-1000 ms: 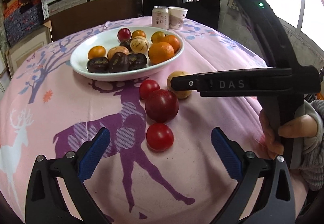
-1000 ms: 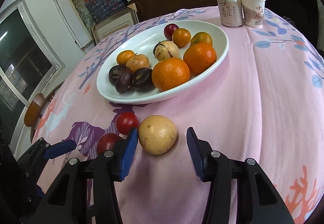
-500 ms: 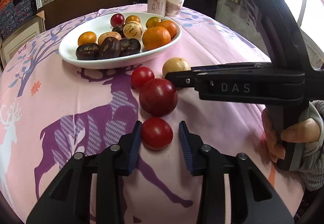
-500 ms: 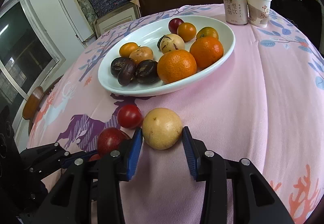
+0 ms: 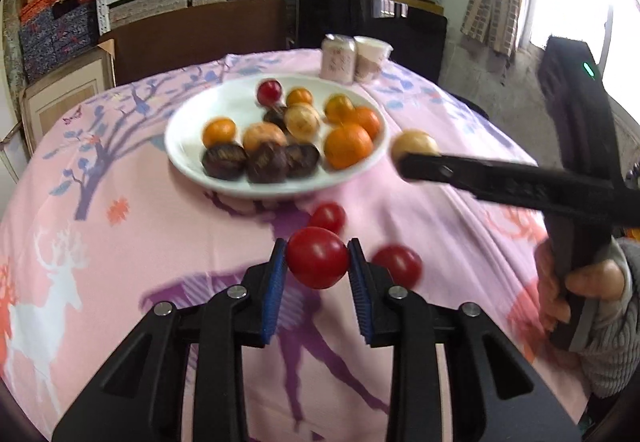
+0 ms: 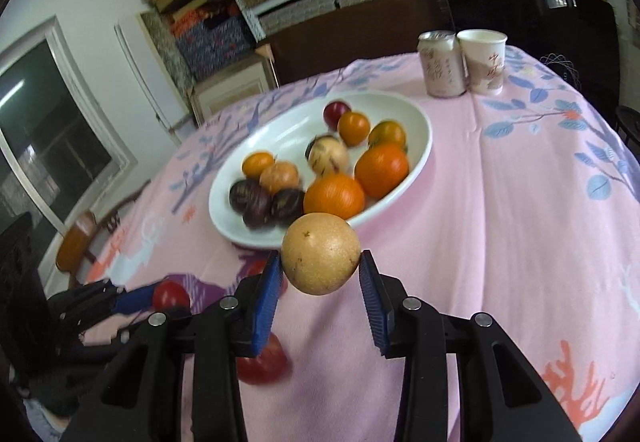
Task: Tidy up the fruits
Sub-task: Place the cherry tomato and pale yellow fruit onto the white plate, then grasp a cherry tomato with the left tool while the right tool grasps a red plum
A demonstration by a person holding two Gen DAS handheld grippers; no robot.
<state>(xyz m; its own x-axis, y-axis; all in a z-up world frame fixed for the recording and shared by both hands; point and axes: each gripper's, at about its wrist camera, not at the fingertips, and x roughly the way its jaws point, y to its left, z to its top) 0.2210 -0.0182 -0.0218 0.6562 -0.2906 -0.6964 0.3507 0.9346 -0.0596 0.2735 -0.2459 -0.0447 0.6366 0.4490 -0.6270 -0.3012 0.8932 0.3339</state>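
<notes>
My left gripper [image 5: 317,264] is shut on a small red fruit [image 5: 317,257] and holds it above the pink cloth. My right gripper [image 6: 320,262] is shut on a round yellow fruit [image 6: 320,254], lifted just in front of the white bowl [image 6: 420,158]. The yellow fruit also shows in the left wrist view [image 5: 414,144] beside the bowl's [image 5: 180,130] right rim. The bowl holds oranges, dark fruits and a red one. Two red fruits [image 5: 328,217] [image 5: 398,265] lie on the cloth below the left gripper.
A drinks can [image 6: 440,64] and a paper cup [image 6: 484,60] stand behind the bowl at the table's far edge. A dark chair and shelves of boxes stand beyond. A wooden chair [image 6: 76,246] is at the table's left side.
Both grippers have shut on their fruits and lifted them off the cloth. The big red fruit seems to have shifted right on the cloth.
</notes>
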